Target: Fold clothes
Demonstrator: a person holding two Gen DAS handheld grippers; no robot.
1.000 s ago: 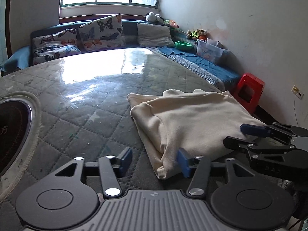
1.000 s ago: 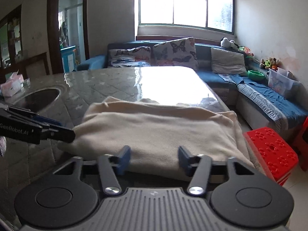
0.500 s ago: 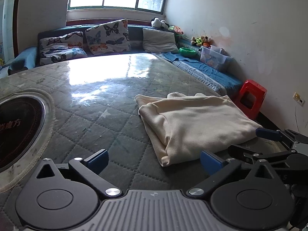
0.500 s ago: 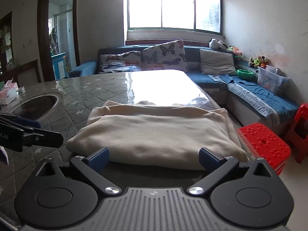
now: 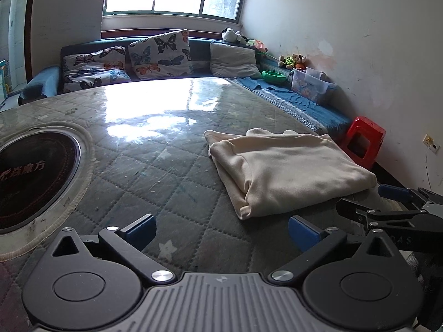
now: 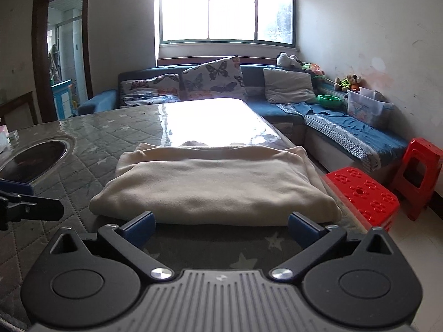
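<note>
While both tools tilt gently down toward the table (image 5: 144,166), the left gripper (image 5: 221,228) has its blue-padded fingers (image 5: 139,229) spread wide with only quilted cover between them. The right gripper (image 6: 220,225) is splayed just as wide, pinching nothing. Just beyond the right fingertips lies the folded cream garment (image 6: 213,185); from the left fingers it sits ahead and to the right, apart from them. Past it stand the red stools (image 6: 362,193) and the sofa (image 6: 277,91).
</note>
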